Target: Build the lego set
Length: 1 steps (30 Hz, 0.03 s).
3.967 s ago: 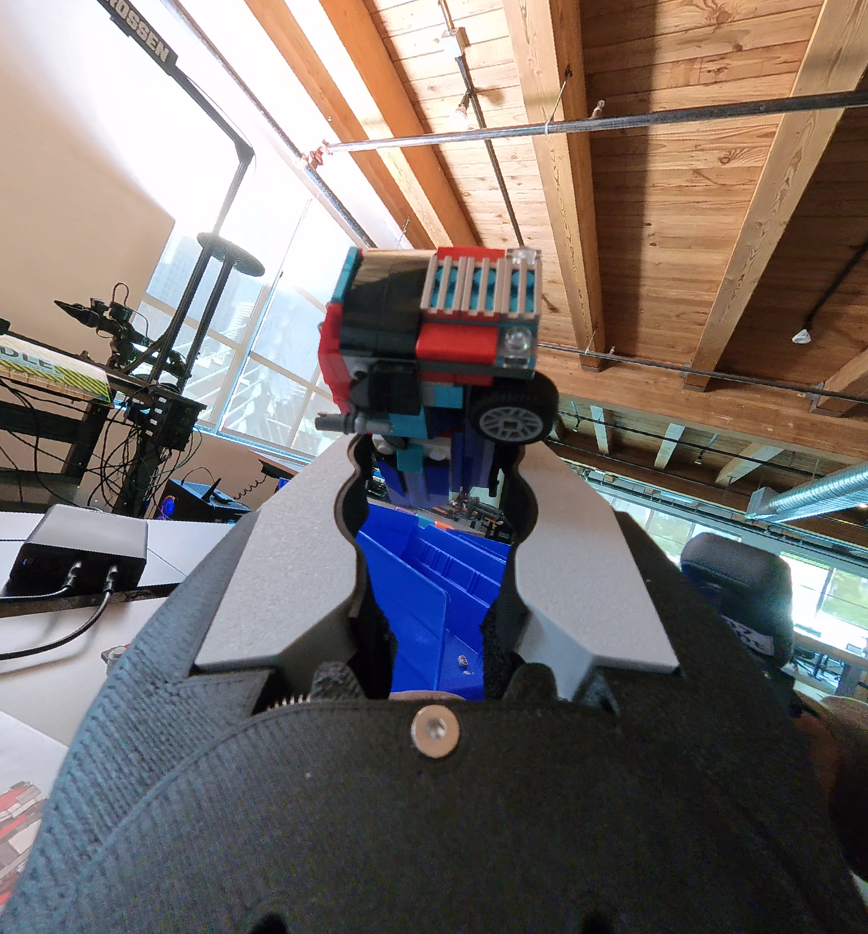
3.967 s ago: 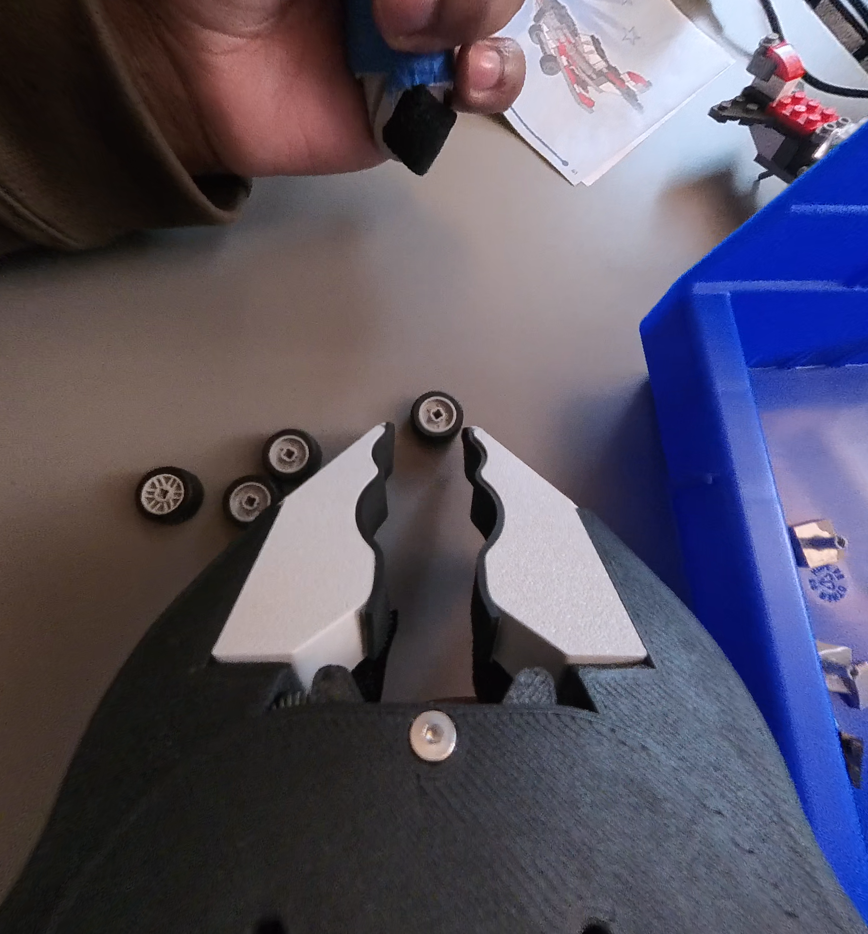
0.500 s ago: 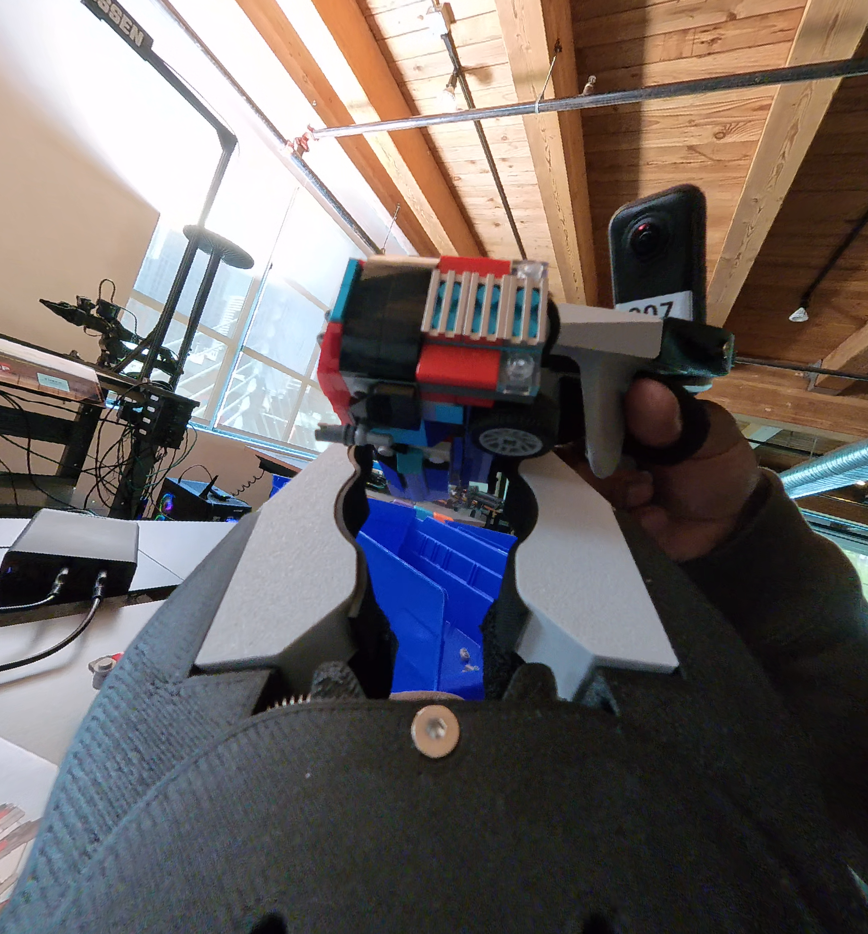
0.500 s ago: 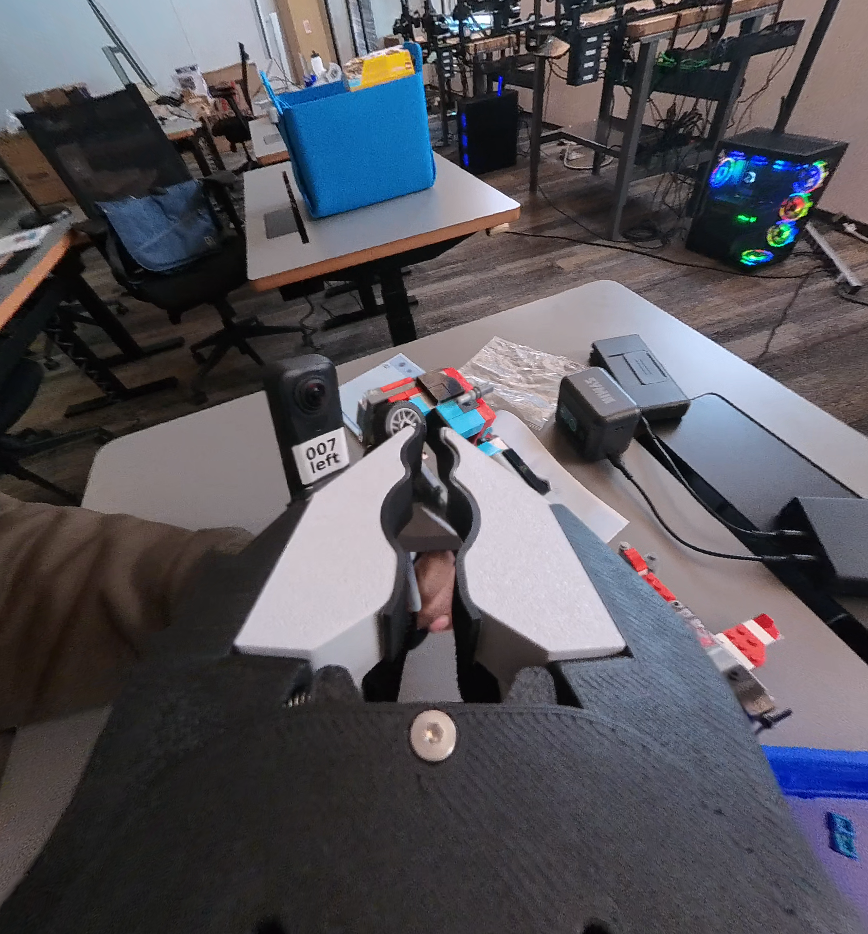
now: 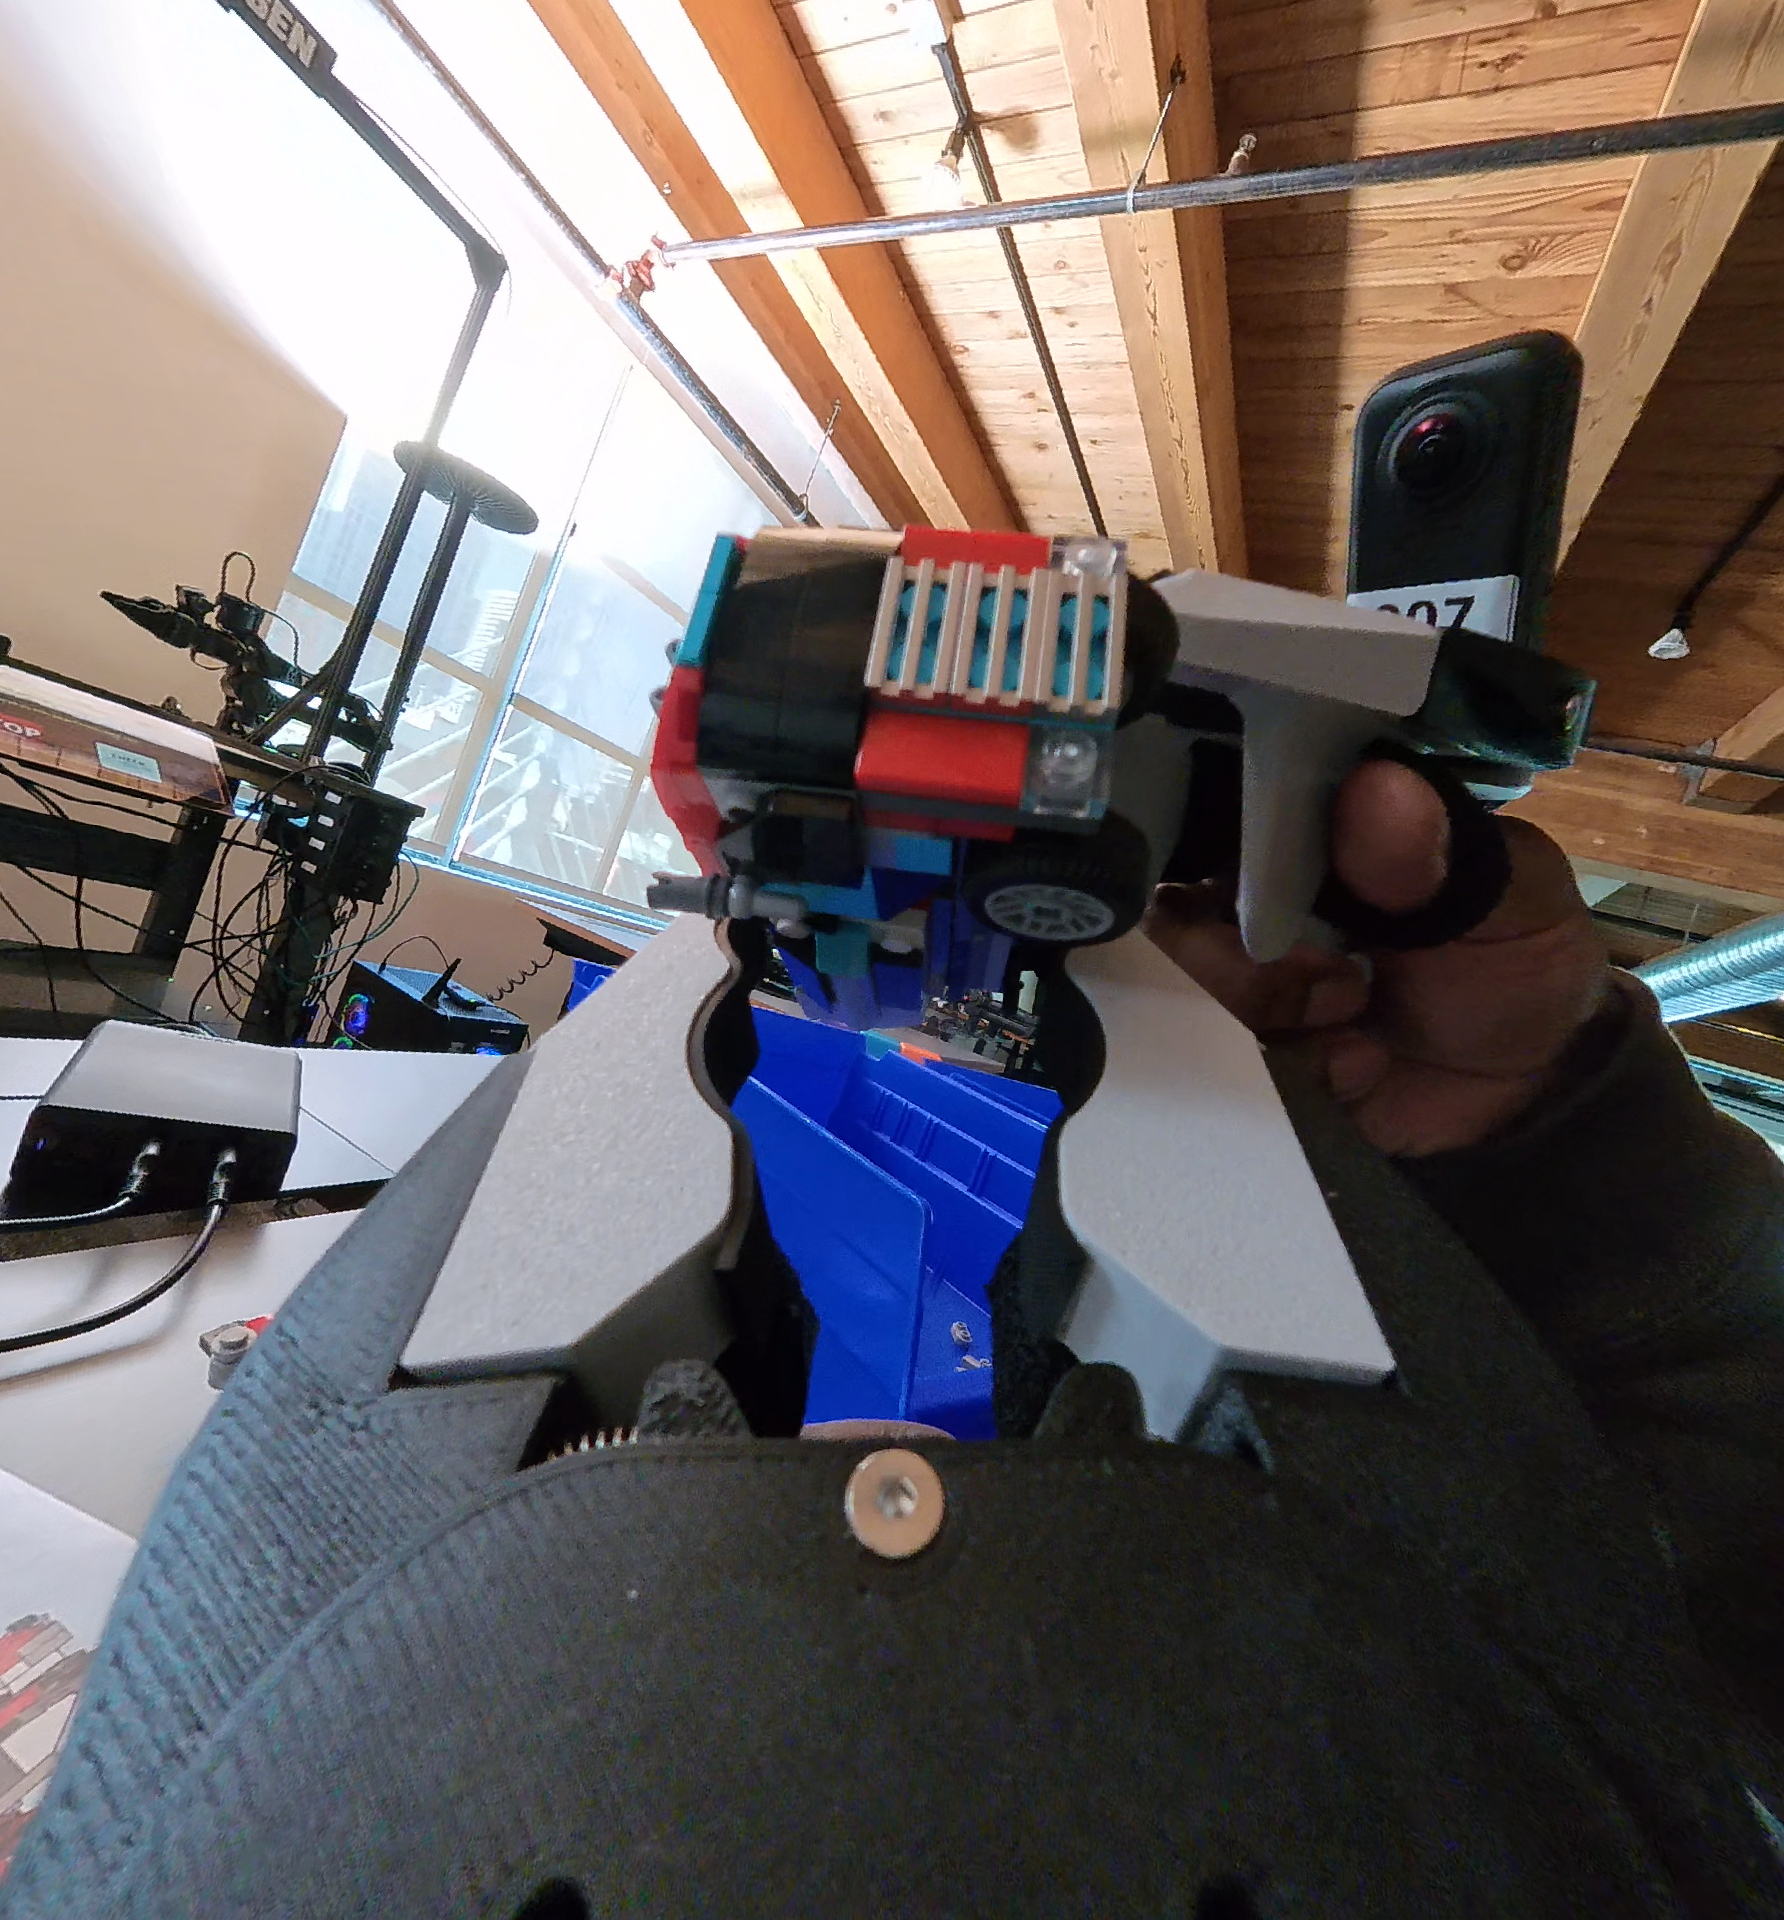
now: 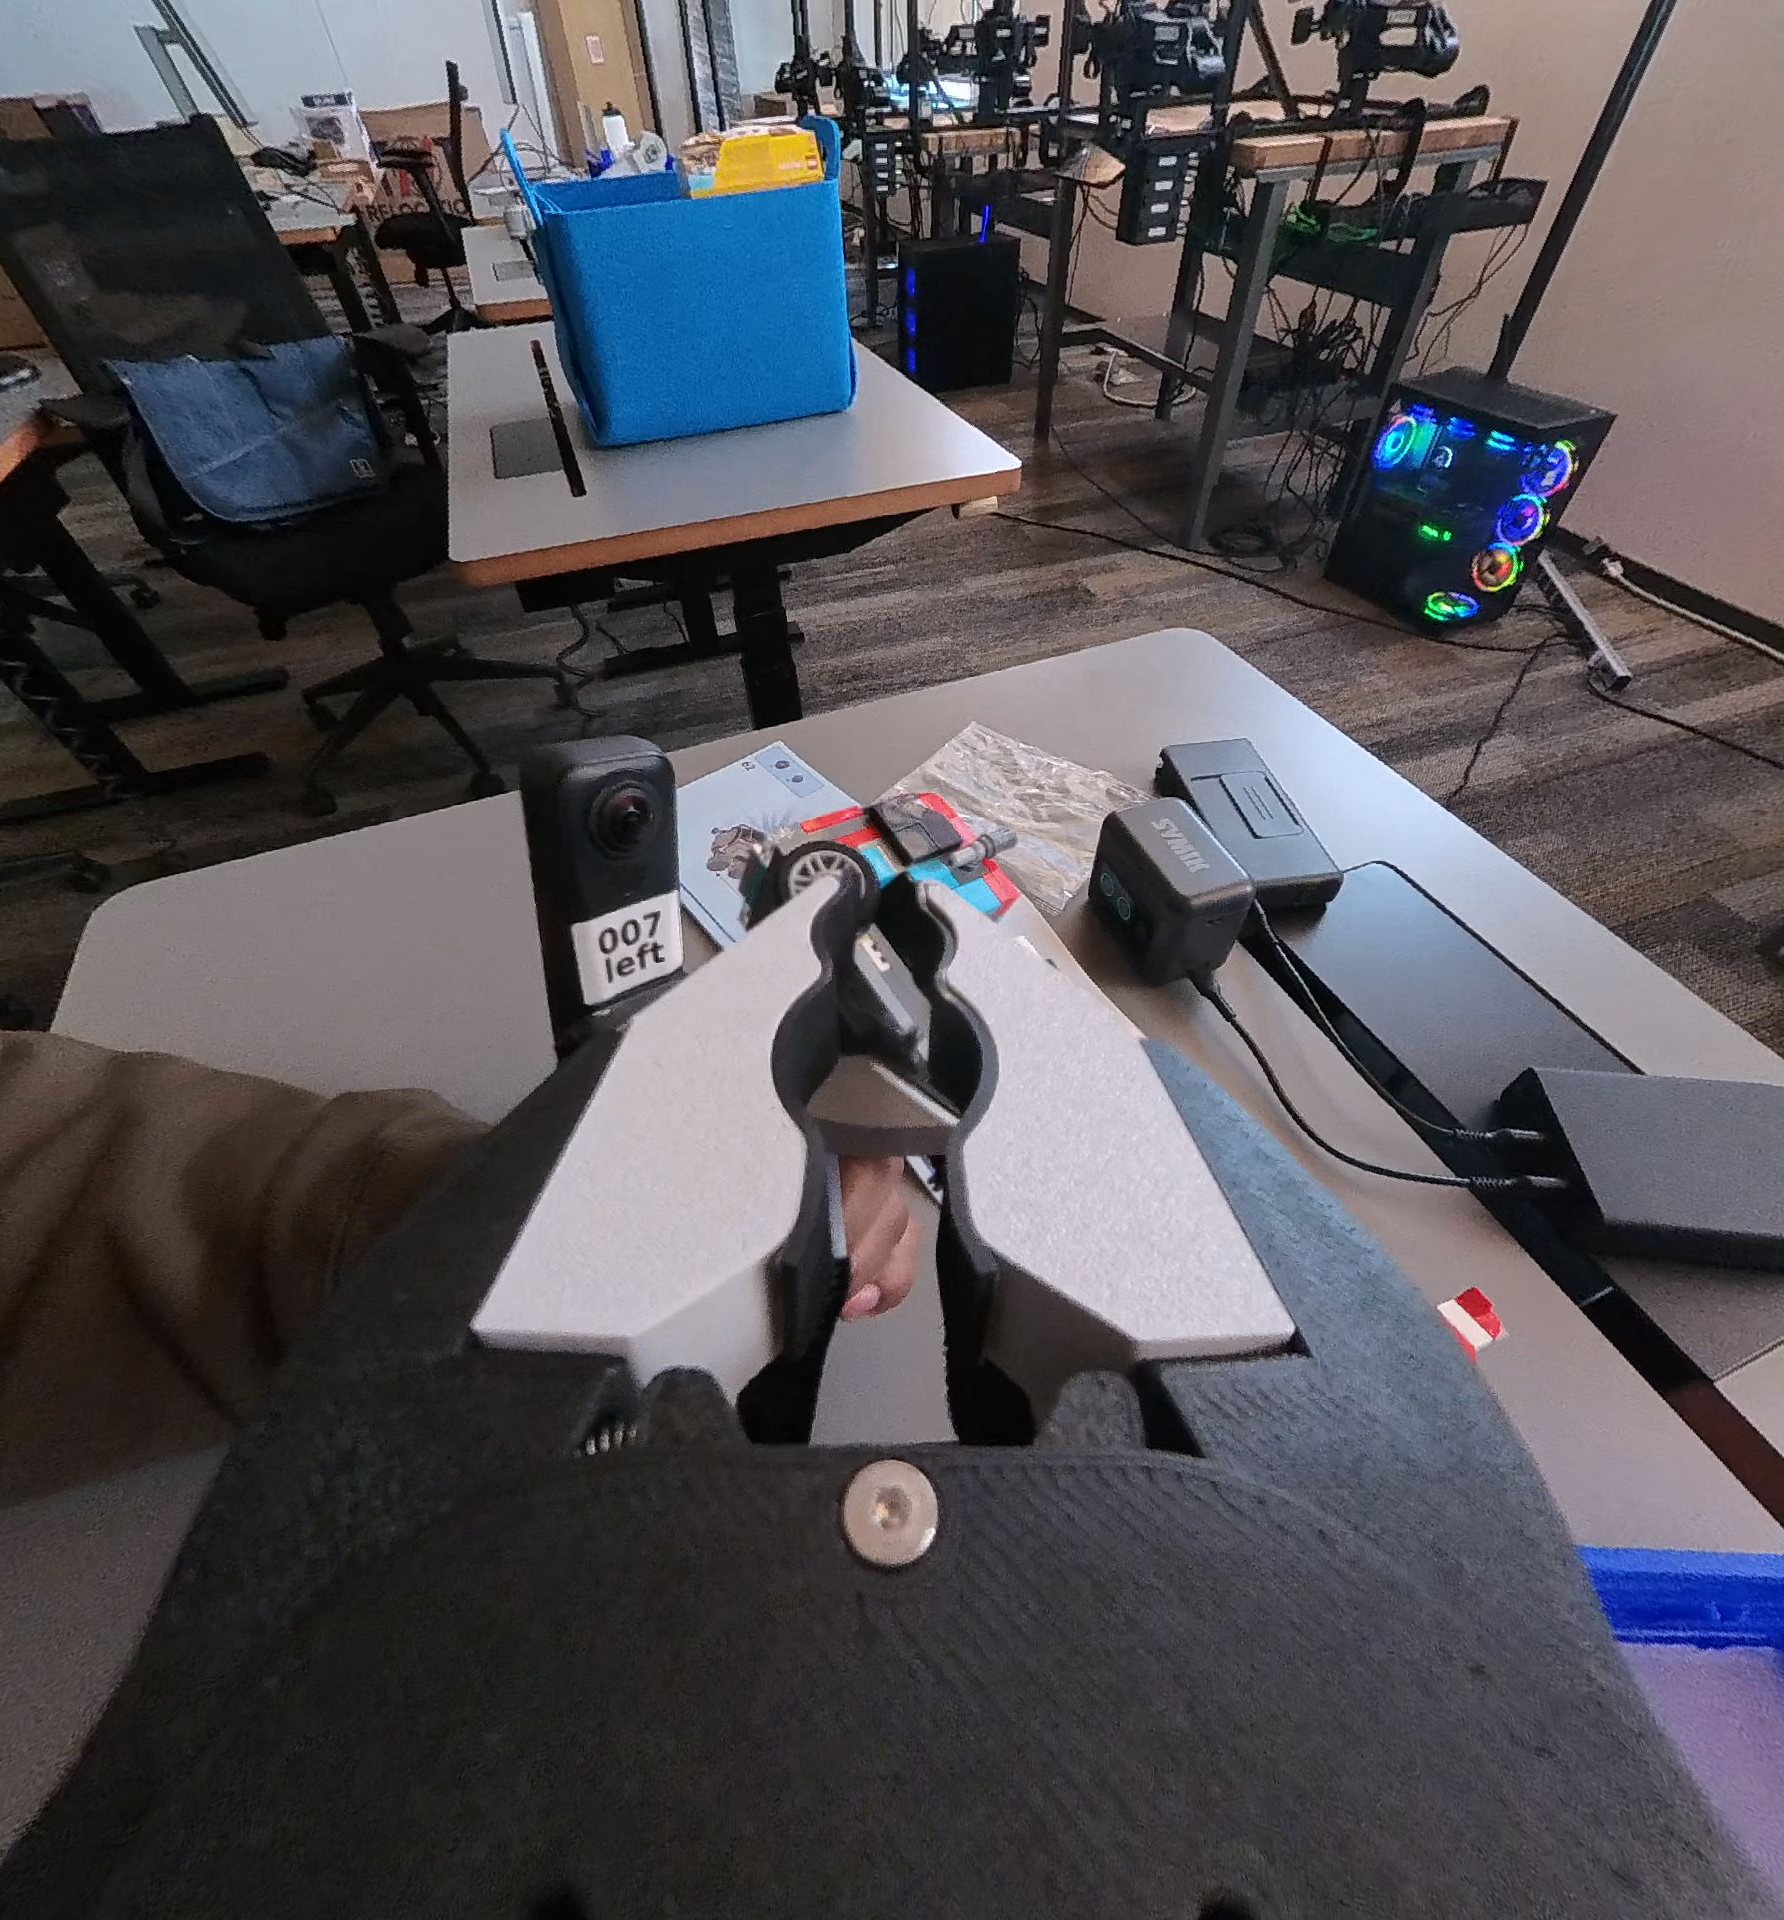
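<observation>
My left gripper [image 5: 893,935] is shut on a toy brick truck [image 5: 919,727] in red, teal, black and blue. It grips the blue lower part and holds the truck up in the air. One spoked wheel [image 5: 1059,904] sits on the truck's underside. My right gripper [image 6: 883,899] has its tips against the truck [image 6: 929,842], beside that spoked wheel [image 6: 823,871]. In the left wrist view its fingers [image 5: 1283,644] meet a second black wheel [image 5: 1146,639] on the truck. Its jaws stand slightly apart; I cannot see whether the pads press on that wheel.
A blue parts bin [image 5: 867,1195] stands behind the truck; its corner [image 6: 1719,1600] shows low right. On the grey table lie an instruction booklet [image 6: 753,821], a clear bag [image 6: 1013,790], black boxes with cables [image 6: 1168,883] and a loose red brick [image 6: 1470,1320]. Across from one pair of fingers to the other is roughly 5 cm.
Four seconds ago my right gripper was open over loose wheels on the table; now it is at the truck. Over the last half second its jaws parted a little. The left kept hold.
</observation>
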{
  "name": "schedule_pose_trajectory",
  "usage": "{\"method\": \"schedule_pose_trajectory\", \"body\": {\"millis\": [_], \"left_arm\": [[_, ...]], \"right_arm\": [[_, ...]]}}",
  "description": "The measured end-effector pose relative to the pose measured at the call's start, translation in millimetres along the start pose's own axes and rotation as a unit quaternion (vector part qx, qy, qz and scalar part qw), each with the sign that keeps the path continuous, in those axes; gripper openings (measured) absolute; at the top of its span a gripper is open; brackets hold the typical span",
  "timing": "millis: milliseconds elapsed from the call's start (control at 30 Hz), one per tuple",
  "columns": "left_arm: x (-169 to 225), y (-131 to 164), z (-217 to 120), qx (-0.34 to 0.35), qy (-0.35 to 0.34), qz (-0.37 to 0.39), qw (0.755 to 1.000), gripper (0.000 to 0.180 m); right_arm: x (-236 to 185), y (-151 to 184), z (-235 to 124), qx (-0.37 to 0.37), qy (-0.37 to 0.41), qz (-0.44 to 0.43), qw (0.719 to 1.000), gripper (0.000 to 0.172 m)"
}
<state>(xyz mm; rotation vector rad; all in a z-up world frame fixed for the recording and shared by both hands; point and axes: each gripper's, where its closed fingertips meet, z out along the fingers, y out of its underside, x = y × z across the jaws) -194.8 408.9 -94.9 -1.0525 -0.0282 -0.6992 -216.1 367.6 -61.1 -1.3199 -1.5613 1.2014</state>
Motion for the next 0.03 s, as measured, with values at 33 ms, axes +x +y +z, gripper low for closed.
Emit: {"method": "schedule_pose_trajectory", "body": {"millis": [33], "left_arm": [[0.2,0.3,0.1,-0.001,0.000,0.000,1.000,0.053]], "right_arm": [[-0.2,-0.5,0.1,0.002,0.000,-0.002,1.000,0.010]]}}
